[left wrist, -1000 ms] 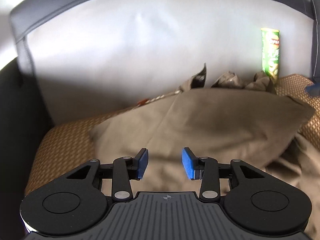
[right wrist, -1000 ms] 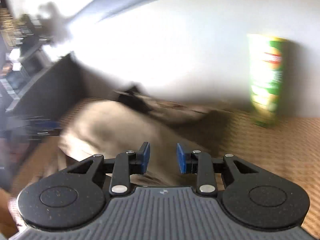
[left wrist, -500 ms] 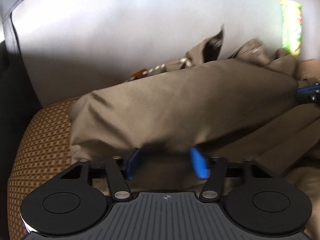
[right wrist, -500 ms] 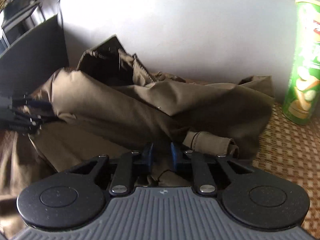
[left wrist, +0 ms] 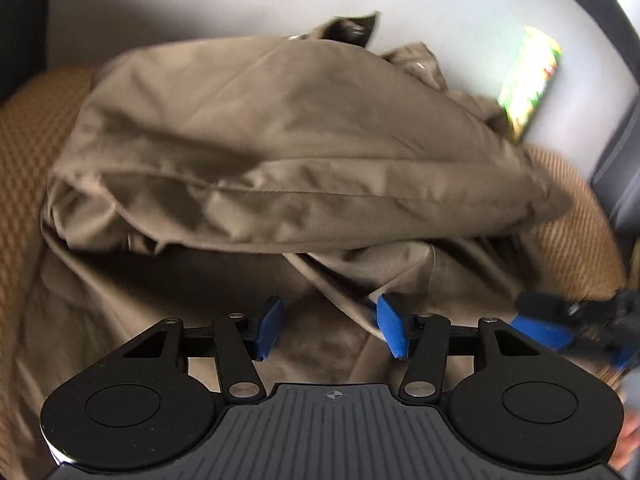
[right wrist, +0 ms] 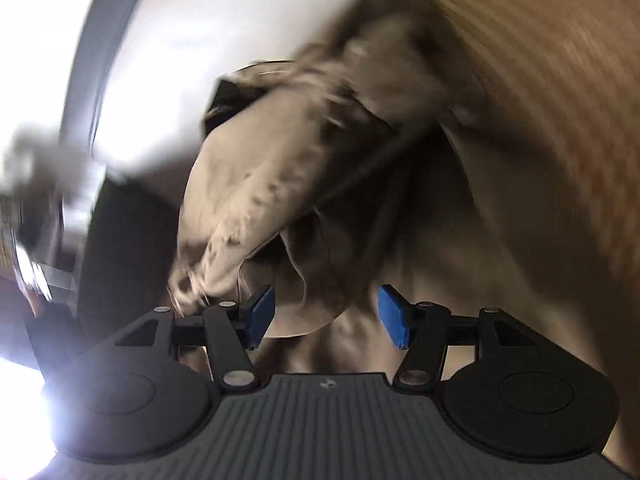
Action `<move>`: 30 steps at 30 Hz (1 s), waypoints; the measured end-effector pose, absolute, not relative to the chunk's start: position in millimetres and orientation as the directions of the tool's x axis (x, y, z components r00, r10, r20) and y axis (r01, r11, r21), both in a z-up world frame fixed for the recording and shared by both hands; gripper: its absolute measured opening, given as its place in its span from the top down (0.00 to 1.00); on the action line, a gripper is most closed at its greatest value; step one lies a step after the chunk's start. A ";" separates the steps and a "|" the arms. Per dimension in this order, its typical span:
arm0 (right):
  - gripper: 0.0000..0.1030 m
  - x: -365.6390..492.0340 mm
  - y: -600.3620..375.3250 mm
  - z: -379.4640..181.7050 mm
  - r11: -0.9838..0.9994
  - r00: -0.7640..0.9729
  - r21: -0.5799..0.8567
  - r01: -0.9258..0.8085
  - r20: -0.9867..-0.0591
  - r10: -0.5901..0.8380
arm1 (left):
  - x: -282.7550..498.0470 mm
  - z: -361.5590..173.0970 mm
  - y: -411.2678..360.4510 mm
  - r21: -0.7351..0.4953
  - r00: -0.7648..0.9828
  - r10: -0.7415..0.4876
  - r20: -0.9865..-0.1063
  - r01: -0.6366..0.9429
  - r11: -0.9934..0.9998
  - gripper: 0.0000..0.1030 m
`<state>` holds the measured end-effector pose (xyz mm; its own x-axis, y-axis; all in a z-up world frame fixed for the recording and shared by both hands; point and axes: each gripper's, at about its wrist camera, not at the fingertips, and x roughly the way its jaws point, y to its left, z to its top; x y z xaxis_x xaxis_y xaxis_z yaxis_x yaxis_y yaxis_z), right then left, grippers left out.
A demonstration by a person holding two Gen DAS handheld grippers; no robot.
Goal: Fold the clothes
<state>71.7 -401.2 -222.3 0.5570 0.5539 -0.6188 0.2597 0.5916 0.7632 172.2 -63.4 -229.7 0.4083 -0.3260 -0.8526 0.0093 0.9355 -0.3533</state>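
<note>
Both the left tongs (left wrist: pixel 328 328) and the right tongs (right wrist: pixel 326 316) gape wide, gripping nothing; the khaki garment (left wrist: pixel 280 152) lies bunched at twelve o'clock on the woven seat (left wrist: pixel 572 208).

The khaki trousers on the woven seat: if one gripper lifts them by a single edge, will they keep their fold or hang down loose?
The khaki trousers will probably sag: the cloth already bunches in soft creases. The stitched seam looks thicker, so it may give a firmer hold than flat cloth. The folded layer lies loose on top, so it will likely slide open unless the left gripper and right gripper lift together.
</note>
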 end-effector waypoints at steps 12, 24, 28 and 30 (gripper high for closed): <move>0.34 76.4 -387.7 -237.9 0.496 0.625 0.791 0.358 -0.598 0.502 | 190.0 -253.3 -63.7 -0.507 0.424 -0.391 -0.817 -0.206 0.837 0.79; 0.90 72.7 -343.3 -227.1 0.481 0.557 0.844 0.236 -0.523 0.645 | 145.9 -225.4 -43.6 -0.335 0.508 -0.207 -0.836 -0.174 0.926 1.00; 0.89 69.5 -332.6 -266.9 0.545 0.495 0.782 0.302 -0.618 0.611 | 145.1 -254.6 -46.8 -0.268 0.474 -0.158 -0.866 -0.174 0.947 1.00; 0.89 66.3 -335.0 -265.5 0.550 0.492 0.785 0.285 -0.613 0.619 | 143.5 -249.8 -52.9 -0.251 0.475 -0.159 -0.865 -0.136 0.958 0.88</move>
<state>66.3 -335.0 -265.5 0.4918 0.6187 -0.6126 0.2850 0.5505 0.7847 143.5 -52.9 -249.8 0.4752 -0.1594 -0.8653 -0.1360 0.9583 -0.2512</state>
